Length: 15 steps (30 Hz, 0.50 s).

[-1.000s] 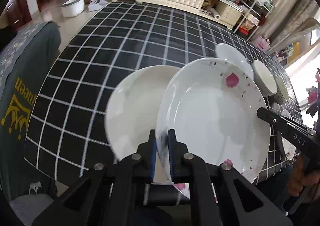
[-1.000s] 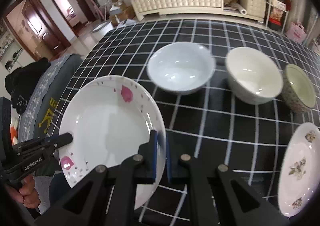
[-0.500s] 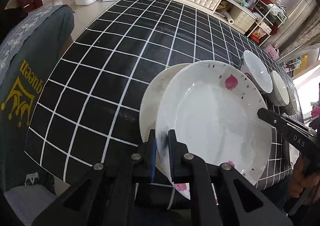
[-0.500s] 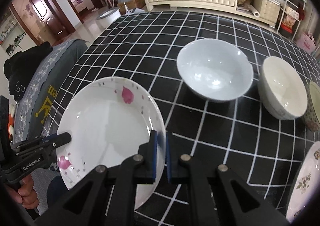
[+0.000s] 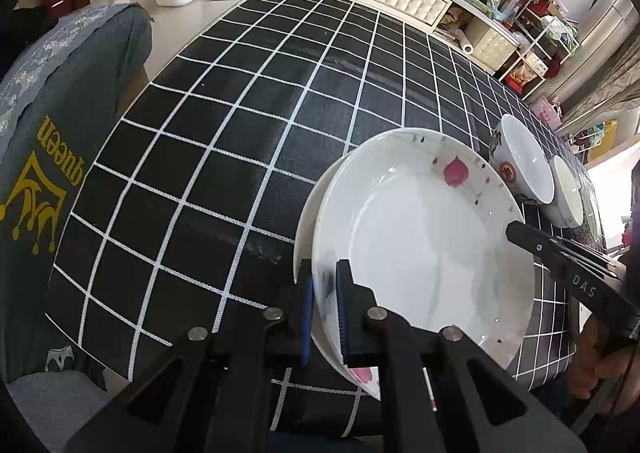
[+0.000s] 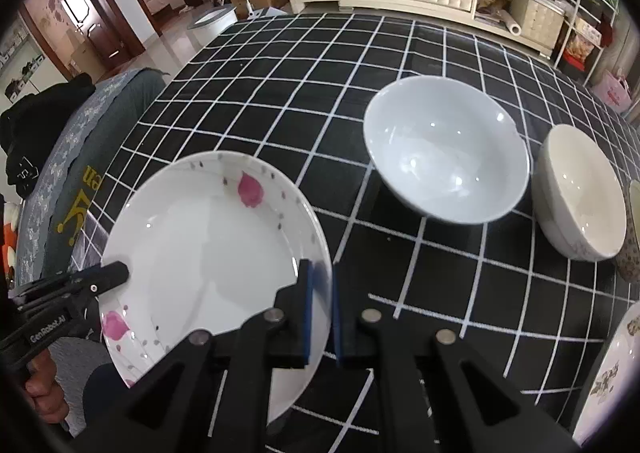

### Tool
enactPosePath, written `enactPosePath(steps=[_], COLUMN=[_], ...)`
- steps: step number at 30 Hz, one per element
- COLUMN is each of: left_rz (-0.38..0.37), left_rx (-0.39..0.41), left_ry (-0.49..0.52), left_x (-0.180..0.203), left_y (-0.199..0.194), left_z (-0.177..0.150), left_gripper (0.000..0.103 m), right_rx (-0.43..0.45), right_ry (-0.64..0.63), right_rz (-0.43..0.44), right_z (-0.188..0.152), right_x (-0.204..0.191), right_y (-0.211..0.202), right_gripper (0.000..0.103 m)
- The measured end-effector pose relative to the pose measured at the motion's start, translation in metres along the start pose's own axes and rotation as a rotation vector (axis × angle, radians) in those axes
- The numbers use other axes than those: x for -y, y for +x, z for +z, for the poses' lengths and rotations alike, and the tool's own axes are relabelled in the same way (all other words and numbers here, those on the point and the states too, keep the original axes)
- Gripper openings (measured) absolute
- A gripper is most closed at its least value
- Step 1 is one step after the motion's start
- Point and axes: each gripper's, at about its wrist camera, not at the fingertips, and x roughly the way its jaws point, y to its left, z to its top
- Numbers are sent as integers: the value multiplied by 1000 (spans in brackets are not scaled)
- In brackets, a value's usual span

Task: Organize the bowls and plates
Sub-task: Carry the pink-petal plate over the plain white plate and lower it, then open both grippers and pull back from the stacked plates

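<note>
Both my grippers pinch the pink-flower plate (image 5: 424,253) over the near table edge.

My left gripper (image 5: 322,317) has its jaws pressed on the plate's near rim; my right gripper (image 6: 320,313) clamps the opposite rim. The plate sits almost squarely over a plain plate (image 5: 310,213), of which only a left sliver shows. On the checked cloth (image 6: 312,93), well apart, stand a white bowl (image 6: 444,149) and a cream bowl (image 6: 580,193).
</note>
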Motion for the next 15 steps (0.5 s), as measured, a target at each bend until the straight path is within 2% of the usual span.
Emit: enactPosePath(steps=[4,7,10,15], left_rz=[17,80,48,75], left_rx=[13,17,22,55], left_ry=[10,33,18,21], left_x=[1,-1,-4,-6], left_y=[-3,-3,-8,-24], left_z=[0,0,-2,-3], left_gripper=[9,9,9,9], right_rx=[-16,-25,-13,-10], right_ry=[-34,-50,-56,-53], right_rz=[-16,-11,-35,-51], right_z=[1,-2,-3,-8], right_x=[-6,-11,-13,-12], right_y=[5,9,7,1], right_gripper=[13,13,13,16])
